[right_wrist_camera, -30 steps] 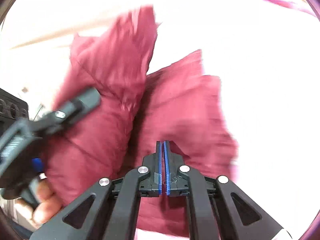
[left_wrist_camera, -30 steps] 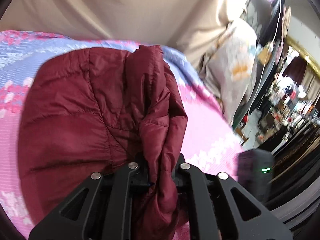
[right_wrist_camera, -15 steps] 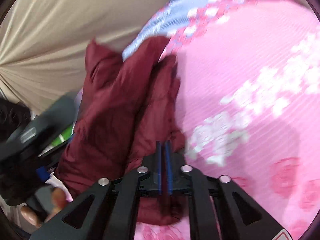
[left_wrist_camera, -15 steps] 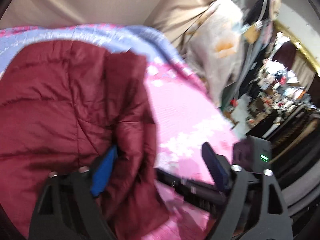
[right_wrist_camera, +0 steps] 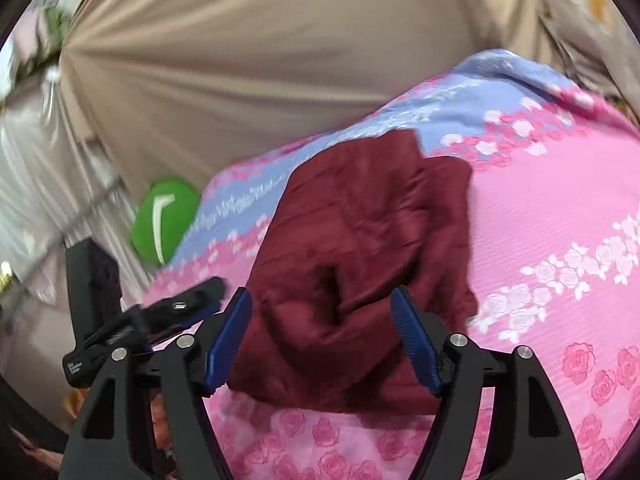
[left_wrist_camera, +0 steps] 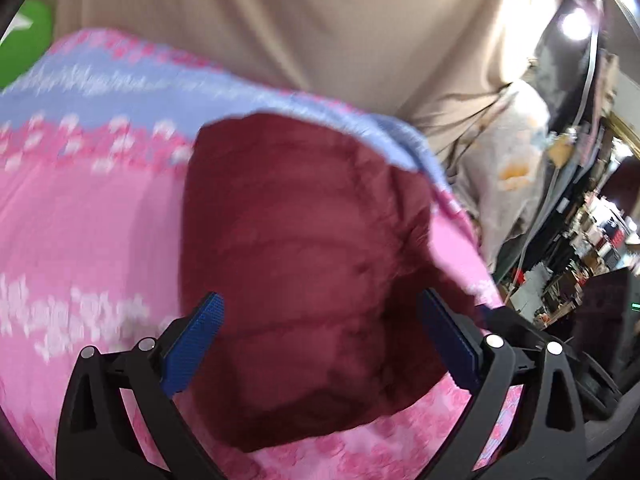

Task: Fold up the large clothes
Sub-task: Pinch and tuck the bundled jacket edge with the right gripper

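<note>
Left wrist view: my left gripper (left_wrist_camera: 320, 344) has just been opening and stands wide; the jacket (left_wrist_camera: 304, 264) lies mid-frame on the bedspread (left_wrist_camera: 88, 216), between the pads but unpressed. Right wrist view: my right gripper (right_wrist_camera: 320, 340) has just been opening too, fairly wide, nothing clamped; the jacket (right_wrist_camera: 360, 248) sits centre, its near edge bunched; the left gripper (right_wrist_camera: 152, 320) shows at lower left. I judge the puffy padding may spring the fold apart; a pad could snag that edge.
</note>
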### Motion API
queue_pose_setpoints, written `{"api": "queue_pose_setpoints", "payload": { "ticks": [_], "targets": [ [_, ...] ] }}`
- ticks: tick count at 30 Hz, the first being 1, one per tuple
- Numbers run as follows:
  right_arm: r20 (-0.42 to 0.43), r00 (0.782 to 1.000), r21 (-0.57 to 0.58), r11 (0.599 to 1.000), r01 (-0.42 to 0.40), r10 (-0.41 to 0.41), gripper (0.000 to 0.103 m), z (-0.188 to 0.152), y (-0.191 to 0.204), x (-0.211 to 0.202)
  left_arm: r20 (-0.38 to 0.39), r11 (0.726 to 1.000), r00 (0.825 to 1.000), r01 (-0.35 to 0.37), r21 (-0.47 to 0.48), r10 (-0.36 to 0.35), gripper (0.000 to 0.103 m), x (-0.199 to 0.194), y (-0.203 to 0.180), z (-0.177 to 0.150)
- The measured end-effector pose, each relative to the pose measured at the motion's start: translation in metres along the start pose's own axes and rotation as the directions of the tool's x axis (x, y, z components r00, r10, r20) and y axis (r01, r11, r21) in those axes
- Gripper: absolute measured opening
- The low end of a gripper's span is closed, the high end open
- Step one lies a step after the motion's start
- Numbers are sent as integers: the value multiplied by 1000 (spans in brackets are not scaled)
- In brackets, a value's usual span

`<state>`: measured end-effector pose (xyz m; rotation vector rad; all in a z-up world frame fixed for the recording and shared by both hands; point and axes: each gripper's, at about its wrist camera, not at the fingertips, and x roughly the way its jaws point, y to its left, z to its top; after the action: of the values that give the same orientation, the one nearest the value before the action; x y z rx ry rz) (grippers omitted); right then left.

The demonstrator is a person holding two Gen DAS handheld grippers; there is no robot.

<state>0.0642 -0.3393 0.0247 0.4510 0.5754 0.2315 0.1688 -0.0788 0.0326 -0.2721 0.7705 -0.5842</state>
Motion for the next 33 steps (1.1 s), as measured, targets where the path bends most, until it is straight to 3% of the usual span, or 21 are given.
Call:
{"api": "queue_pose_setpoints", "payload": {
  "ticks": [2, 3, 4, 5, 9, 12, 15, 19, 22, 25, 27, 28, 33],
  "targets": [
    [-14, 998, -64, 997, 52, -53, 71, -6, 13, 13, -9, 999, 999, -37, 3, 37, 95, 6, 7, -7],
    [-14, 995, -84, 992, 94, -95, 62, -8, 16, 16, -16, 999, 999, -51, 6, 51, 95, 9, 8, -9],
    [-14, 990, -99, 985, 138, -140, 47, -9, 16, 18, -27, 998, 998, -59, 9, 59, 95, 15, 8, -11],
    [-23, 987, -92, 983, 158, -161, 14, -9, 16, 17, -39, 998, 997, -67, 9, 67, 95, 19, 8, -14],
    [-1, 995, 84, 991, 102, -102, 7, -11, -30, -1, -41, 993, 993, -109, 40, 111, 95, 28, 9, -23],
    [-41, 994, 179, 978, 105, -99, 7, -25, -65, 2, -48, 989, 989, -135, 67, 138, 97, 39, 6, -31],
    [-143, 986, 249, 961, 118, -84, 8, -48, -93, 33, -52, 978, 982, -175, 110, 181, 98, 52, 4, -38],
    [-174, 982, 271, 956, 116, -70, 8, -54, -105, 47, -90, 979, 978, -179, 95, 188, 98, 69, 13, -42],
    [-182, 980, 237, 964, 122, -79, 14, -44, -100, 34, -122, 985, 978, -163, 57, 169, 98, 71, 19, -39],
    [-93, 990, 208, 971, 122, -104, 27, -22, -93, -7, -97, 984, 980, -170, 62, 175, 92, 50, 9, -29],
    [-31, 995, 195, 975, 102, -98, 44, -2, -92, -26, -25, 988, 990, -135, 70, 137, 92, 26, -2, -19],
    [-8, 996, 181, 980, 86, -86, 46, 10, -90, -30, 7, 989, 993, -120, 84, 120, 92, 17, -10, -14],
    [14, 996, 86, 993, 86, -87, 54, 78, -86, 7, 113, 974, 991, -97, 202, 75, 93, 7, -57, 7]
  ]
}}
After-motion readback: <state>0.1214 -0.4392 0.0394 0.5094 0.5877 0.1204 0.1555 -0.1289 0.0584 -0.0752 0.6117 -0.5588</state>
